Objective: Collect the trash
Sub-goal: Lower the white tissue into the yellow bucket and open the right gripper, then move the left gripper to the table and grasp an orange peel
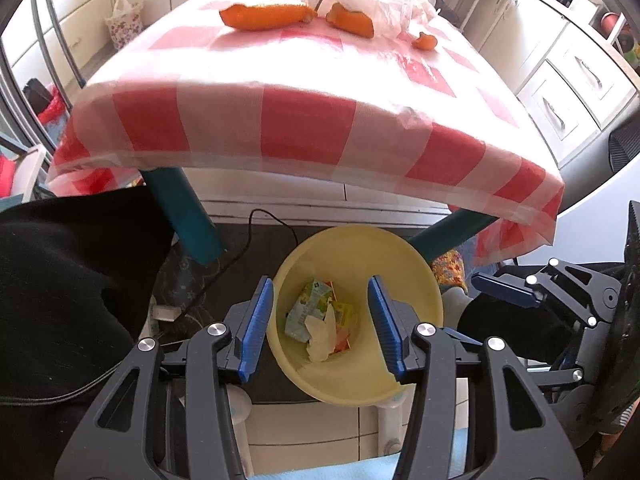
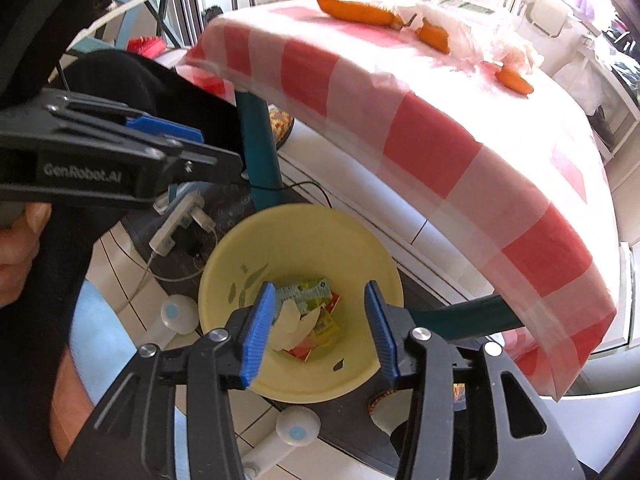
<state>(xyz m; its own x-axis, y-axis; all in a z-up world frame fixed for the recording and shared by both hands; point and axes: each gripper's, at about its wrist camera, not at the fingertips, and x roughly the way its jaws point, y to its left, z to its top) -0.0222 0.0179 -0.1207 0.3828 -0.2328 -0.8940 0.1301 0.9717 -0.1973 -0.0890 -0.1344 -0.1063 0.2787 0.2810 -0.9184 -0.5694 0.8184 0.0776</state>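
Note:
A yellow bin (image 1: 400,248) stands on the floor below the table's front edge. Inside it lie a green carton (image 1: 308,300), a crumpled white tissue (image 1: 322,336) and some red-orange wrappers. My left gripper (image 1: 320,320) hangs over the bin, jaws apart, nothing between the blue pads. My right gripper (image 2: 320,328) hovers over the same bin (image 2: 320,232), open and empty, above the carton (image 2: 308,292) and tissue (image 2: 292,324). Each gripper shows in the other's view: right gripper (image 1: 492,286), left gripper (image 2: 216,146). Orange pieces (image 1: 266,16) and a plastic bag (image 1: 372,4) lie on the table.
The table has a red-and-white checked cloth (image 1: 280,128) and teal legs (image 1: 188,216). A power strip (image 2: 176,220) with cables lies on the dark mat beside the bin. White drawers (image 1: 568,92) stand on the right, a floral bag (image 1: 122,20) far left. A black sleeve (image 1: 60,280) fills the left.

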